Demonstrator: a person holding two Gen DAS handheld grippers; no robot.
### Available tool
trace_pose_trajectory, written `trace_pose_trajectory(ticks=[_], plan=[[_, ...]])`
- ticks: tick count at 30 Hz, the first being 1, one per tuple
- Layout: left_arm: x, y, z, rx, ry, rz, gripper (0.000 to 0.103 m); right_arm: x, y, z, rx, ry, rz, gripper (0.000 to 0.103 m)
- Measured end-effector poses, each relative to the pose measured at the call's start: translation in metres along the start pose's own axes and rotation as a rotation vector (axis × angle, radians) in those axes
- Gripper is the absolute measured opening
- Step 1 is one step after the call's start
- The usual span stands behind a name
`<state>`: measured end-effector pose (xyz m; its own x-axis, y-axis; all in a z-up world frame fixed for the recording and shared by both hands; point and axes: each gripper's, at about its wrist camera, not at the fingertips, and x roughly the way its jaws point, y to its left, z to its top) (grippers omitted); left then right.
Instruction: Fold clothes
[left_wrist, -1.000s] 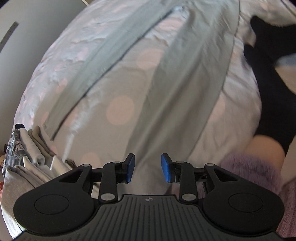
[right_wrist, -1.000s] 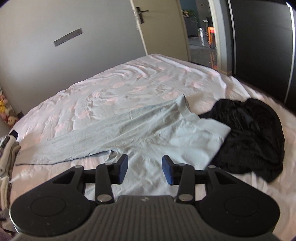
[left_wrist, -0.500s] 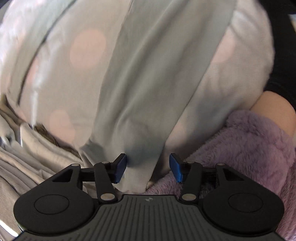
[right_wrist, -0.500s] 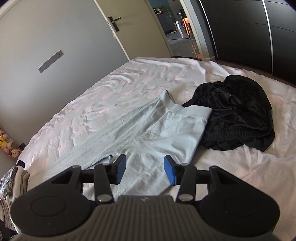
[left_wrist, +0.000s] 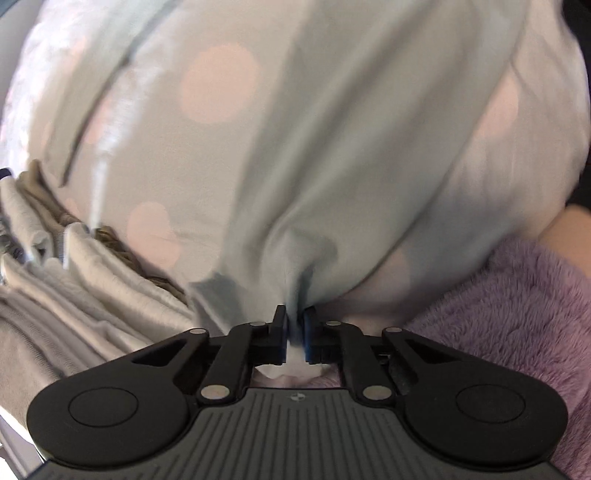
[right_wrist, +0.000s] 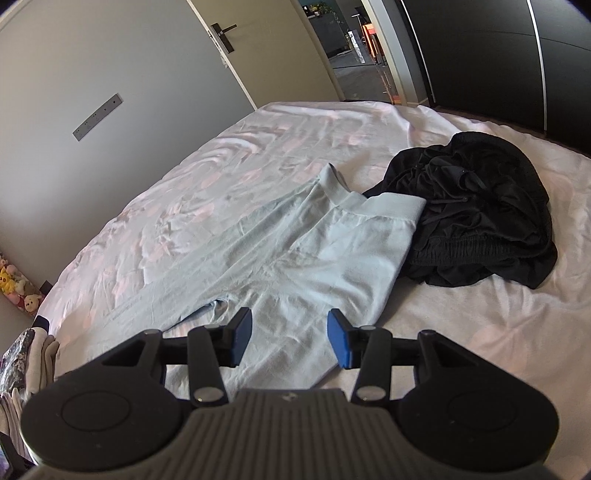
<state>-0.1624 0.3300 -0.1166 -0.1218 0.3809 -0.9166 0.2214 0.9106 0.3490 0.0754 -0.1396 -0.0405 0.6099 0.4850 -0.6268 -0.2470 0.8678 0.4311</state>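
On your far left a stack of folded beige and grey knits (left_wrist: 92, 295) shows ribbed, soft edges, piled beside the bedsheet (left_wrist: 218, 85), a thin crinkled white cotton printed with pale pink dots. Your left gripper (left_wrist: 294, 328) has its jaws closing on the hem end of the pale blue trousers (left_wrist: 332, 166): the smooth, matte jersey bunches into a pinched peak right between the blue pads, with creases fanning away from them up the leg. To the right of that gripper lies a fluffy lilac fleece sleeve (left_wrist: 517, 314), deep-piled and fuzzy.

From your right wrist camera, the pale blue trousers (right_wrist: 295, 258) lie flat and long across the bedsheet (right_wrist: 480, 332), legs running toward the lower left, the wide ribbed waistband at the far end touching a crumpled black garment (right_wrist: 480, 221) of slick, thin fabric with a gathered elastic band. Your right gripper (right_wrist: 290, 334) hangs just over the near part of the trousers, its jaws apart and clasping nothing; the cloth shows in the gap between the blue pads, but they do not press it.
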Motion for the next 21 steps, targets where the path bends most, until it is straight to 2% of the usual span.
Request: trace_pose_trajectory(ticks=[4,7,10,13,18,21], plan=[[-0.018,0.036,0.002,-0.142,-0.103,0.026,0.006,0.005,0.0,-0.002,-0.01,0.011,-0.012,0.049],[-0.017,0.055,0.006,-0.234,-0.168,0.063,0.006,0.008,-0.001,-0.004,-0.014,0.02,-0.024,0.049],[-0.014,0.067,0.013,-0.316,-0.225,0.1,0.014,0.01,-0.002,-0.005,-0.015,0.023,-0.033,0.049],[-0.005,0.072,0.015,-0.368,-0.268,0.123,0.021,0.012,-0.001,-0.005,-0.021,0.026,-0.042,0.049],[-0.012,0.073,0.018,-0.413,-0.317,0.157,0.022,0.017,0.002,-0.008,-0.039,0.038,-0.058,0.049],[-0.016,0.079,0.011,-0.422,-0.328,0.131,0.023,0.019,0.004,-0.009,-0.047,0.042,-0.067,0.049]])
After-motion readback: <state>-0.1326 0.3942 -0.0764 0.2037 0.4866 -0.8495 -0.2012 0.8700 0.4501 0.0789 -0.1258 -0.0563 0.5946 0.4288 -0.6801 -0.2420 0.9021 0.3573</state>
